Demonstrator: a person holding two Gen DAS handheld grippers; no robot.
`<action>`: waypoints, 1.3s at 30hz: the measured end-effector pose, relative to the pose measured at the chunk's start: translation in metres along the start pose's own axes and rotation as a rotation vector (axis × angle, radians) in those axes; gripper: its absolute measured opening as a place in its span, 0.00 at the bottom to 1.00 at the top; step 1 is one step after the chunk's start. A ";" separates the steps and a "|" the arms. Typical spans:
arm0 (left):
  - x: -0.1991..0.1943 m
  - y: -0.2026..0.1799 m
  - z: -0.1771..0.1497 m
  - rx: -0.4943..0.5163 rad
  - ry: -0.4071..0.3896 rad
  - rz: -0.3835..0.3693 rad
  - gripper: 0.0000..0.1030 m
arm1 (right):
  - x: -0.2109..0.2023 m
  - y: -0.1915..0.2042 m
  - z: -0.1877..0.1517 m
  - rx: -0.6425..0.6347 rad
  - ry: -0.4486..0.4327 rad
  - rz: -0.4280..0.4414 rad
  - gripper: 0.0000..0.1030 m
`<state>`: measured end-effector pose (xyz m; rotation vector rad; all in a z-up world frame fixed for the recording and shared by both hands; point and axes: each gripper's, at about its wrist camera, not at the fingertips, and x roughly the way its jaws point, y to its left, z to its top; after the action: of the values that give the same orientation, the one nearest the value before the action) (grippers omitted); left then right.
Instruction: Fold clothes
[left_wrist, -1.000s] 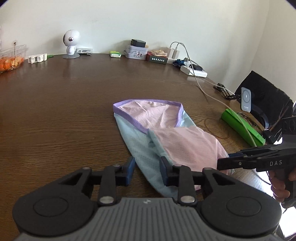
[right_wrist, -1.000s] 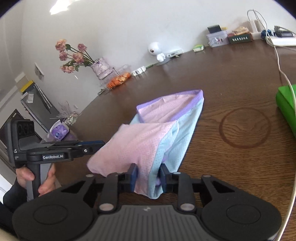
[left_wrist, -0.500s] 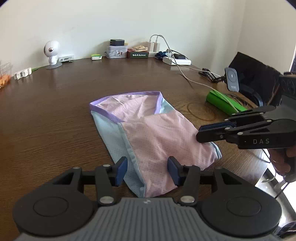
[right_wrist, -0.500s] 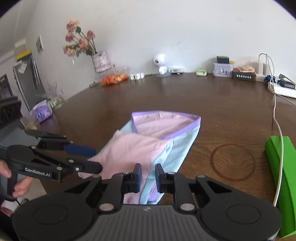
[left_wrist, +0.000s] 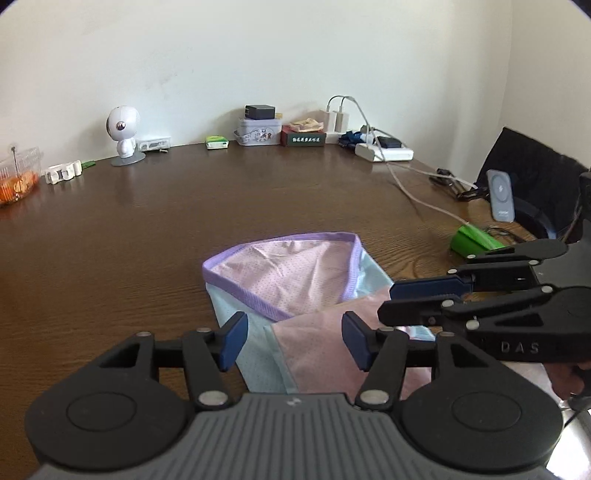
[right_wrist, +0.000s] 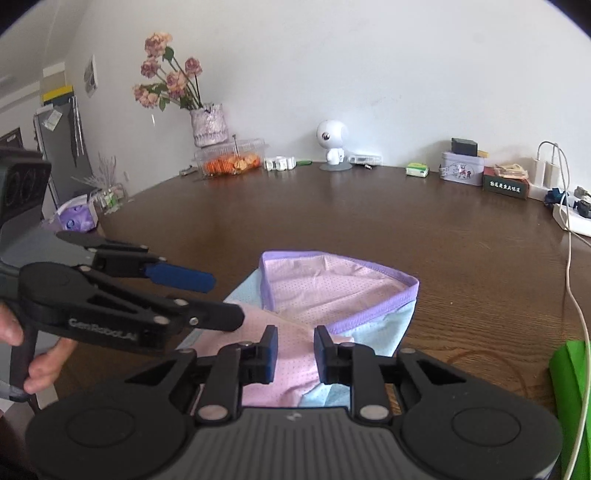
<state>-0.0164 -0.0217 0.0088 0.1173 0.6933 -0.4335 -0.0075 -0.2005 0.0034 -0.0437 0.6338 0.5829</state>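
A pink and light blue garment (left_wrist: 295, 269) with a purple waistband lies flat on the brown table (left_wrist: 147, 229), its near half folded over as a pink flap. My left gripper (left_wrist: 294, 341) hovers over the garment's near edge. Its jaws are opening and nothing is between them. From the right comes my right gripper (left_wrist: 386, 302), low over the flap's right side. In the right wrist view the right gripper (right_wrist: 295, 354) has a narrow gap that is opening. The garment (right_wrist: 332, 291) shows flat below that gap, unpinched. The left gripper (right_wrist: 225, 299) stands open at the left.
A green object (left_wrist: 474, 240) and a white cable (left_wrist: 406, 188) lie to the garment's right. Along the far edge stand a white robot figure (left_wrist: 122, 133), tins, a power strip (left_wrist: 384, 153), a fruit box (right_wrist: 231, 158) and a flower vase (right_wrist: 208, 125). A hand (right_wrist: 40, 365) holds the left gripper's handle.
The right gripper held the pink flap lifted, then let it down; it now lies flat. The left gripper's jaws have widened. Both views have swung round to face the far wall squarely.
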 end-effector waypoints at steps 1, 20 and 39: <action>0.008 -0.001 -0.002 0.007 0.024 0.008 0.55 | 0.007 0.001 -0.002 -0.011 0.024 -0.007 0.20; 0.047 0.093 0.054 -0.210 0.078 0.047 0.58 | 0.002 -0.044 0.067 -0.045 0.031 -0.067 0.45; 0.015 0.083 0.039 -0.197 0.011 -0.028 0.03 | -0.001 -0.081 0.055 0.102 0.052 -0.014 0.02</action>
<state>0.0518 0.0389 0.0260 -0.0764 0.7459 -0.3897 0.0641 -0.2570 0.0374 0.0321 0.7123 0.5362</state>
